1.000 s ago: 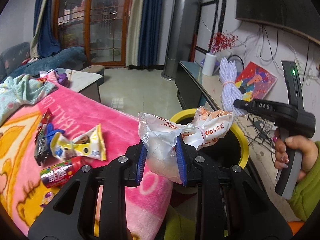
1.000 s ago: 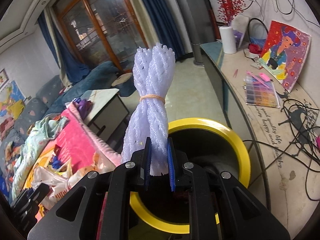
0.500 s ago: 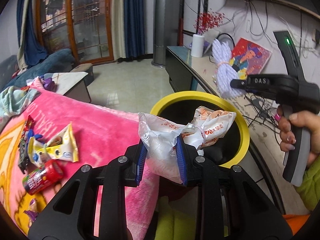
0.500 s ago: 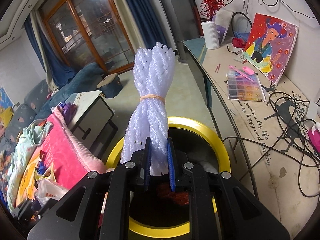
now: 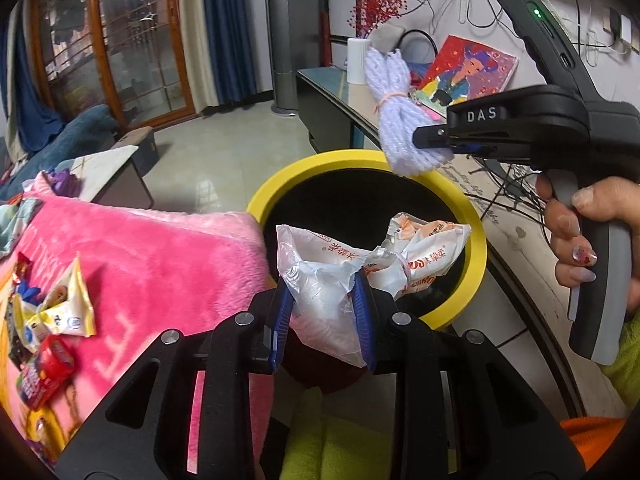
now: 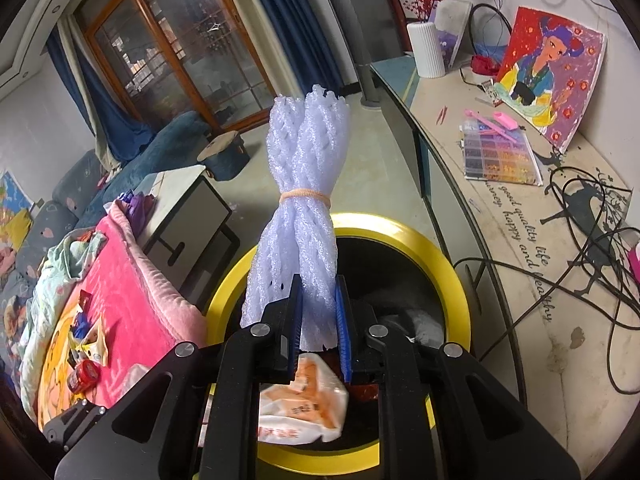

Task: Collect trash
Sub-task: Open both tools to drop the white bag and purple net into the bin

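My left gripper [image 5: 322, 288] is shut on a crumpled white plastic bag [image 5: 344, 264] with orange print, held over the near rim of the yellow-rimmed black trash bin [image 5: 360, 162]. My right gripper [image 6: 318, 304] is shut on a bundle of pale lilac foam netting [image 6: 304, 184] tied with a rubber band, held above the bin [image 6: 444, 264]. The right gripper and the bundle [image 5: 396, 120] show at the right in the left wrist view. The bag [image 6: 304, 408] shows below the right gripper.
A pink blanket [image 5: 160, 256] lies left of the bin with snack wrappers [image 5: 60, 312] and a red packet [image 5: 44, 372] on it. A long cabinet top [image 6: 520, 208] with cables, a painting and a bead box runs on the right. A low table [image 6: 188, 208] stands behind.
Both grippers have moved toward the bin with their loads. The bag now hangs over the bin's opening and the foam bundle is above its far rim.
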`<action>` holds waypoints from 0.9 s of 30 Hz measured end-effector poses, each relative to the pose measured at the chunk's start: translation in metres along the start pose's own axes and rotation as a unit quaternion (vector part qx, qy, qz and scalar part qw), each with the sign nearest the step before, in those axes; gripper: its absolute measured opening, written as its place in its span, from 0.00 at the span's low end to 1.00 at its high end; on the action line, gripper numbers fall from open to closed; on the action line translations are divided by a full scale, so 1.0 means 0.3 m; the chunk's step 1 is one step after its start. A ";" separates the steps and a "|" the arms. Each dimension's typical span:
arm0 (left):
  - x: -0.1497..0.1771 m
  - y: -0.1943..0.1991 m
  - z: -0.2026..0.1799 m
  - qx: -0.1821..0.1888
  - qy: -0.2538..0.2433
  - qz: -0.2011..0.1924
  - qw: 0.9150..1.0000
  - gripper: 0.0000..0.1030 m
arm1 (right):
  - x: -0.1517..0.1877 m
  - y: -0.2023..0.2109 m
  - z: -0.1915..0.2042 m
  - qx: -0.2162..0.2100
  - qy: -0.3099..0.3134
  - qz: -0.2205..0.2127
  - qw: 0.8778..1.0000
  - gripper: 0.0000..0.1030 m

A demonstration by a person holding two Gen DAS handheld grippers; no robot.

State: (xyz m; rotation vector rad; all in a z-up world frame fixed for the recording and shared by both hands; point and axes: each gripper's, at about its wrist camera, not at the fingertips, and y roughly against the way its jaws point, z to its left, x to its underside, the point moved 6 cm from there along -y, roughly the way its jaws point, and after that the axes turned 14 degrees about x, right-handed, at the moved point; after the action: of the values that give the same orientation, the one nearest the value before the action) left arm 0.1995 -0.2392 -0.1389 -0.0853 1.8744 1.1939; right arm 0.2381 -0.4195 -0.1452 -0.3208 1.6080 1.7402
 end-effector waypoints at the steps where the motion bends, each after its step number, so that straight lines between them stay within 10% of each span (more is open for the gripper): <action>1: 0.001 -0.007 -0.003 0.003 0.001 0.001 1.000 0.22 | 0.002 -0.004 -0.001 -0.003 -0.003 0.003 1.000 0.16; 5: -0.005 -0.022 -0.011 0.010 0.000 0.002 1.000 0.26 | 0.006 -0.012 -0.003 -0.005 -0.007 0.009 1.000 0.16; 9: -0.008 -0.023 -0.002 0.007 0.008 -0.003 1.000 0.54 | 0.012 -0.027 -0.016 0.003 -0.014 0.017 1.000 0.32; 27: -0.044 0.160 0.127 -0.001 0.093 -0.093 0.991 0.89 | -0.007 0.060 0.043 0.016 0.013 -0.035 0.999 0.48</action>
State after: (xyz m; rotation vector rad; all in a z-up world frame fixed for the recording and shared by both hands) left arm 0.2087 -0.1896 -0.1017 -0.3764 1.9765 1.0891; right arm 0.2316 -0.4072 -0.1277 -0.3802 1.6220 1.6612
